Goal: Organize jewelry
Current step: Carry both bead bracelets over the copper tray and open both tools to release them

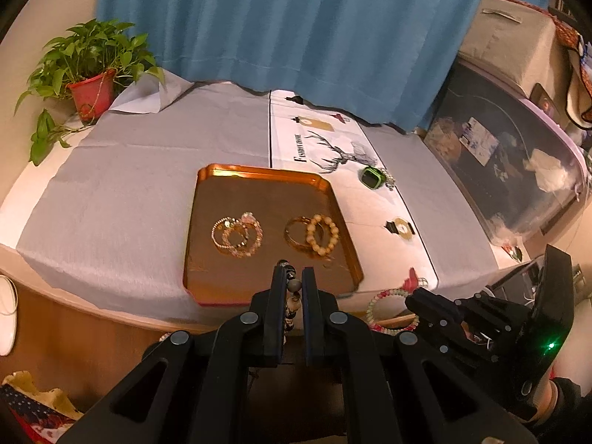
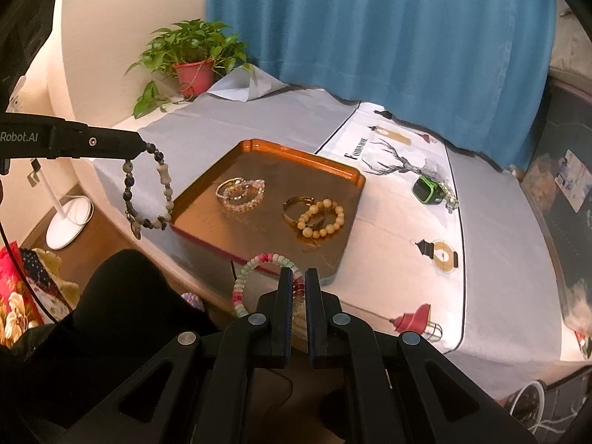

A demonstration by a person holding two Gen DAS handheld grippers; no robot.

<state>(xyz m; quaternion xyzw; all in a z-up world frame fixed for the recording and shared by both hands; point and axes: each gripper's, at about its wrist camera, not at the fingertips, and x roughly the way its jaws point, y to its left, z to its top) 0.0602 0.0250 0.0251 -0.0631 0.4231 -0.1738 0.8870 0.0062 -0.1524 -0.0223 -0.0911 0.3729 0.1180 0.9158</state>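
An orange tray (image 1: 207,270) (image 2: 266,148) lies on the cloth-covered table. It holds a pile of thin gold and pink bracelets (image 1: 236,235) (image 2: 240,190) and a tan bead bracelet over a bangle (image 1: 314,236) (image 2: 320,218). My left gripper (image 1: 294,277) (image 2: 146,146) is shut on a dark grey stone bead bracelet (image 1: 292,298) (image 2: 148,192), which hangs in front of the tray's near edge. My right gripper (image 2: 299,281) (image 1: 410,301) is shut on a pink and green bead bracelet (image 2: 246,281) (image 1: 388,309) near the tray's front right corner.
A green smartwatch (image 1: 372,177) (image 2: 427,190) with a small silver piece lies on the white printed runner (image 1: 333,140) right of the tray. A potted plant (image 1: 88,74) (image 2: 192,59) stands at the far left. A blue curtain (image 1: 296,18) hangs behind. A clear bin (image 1: 518,170) stands right.
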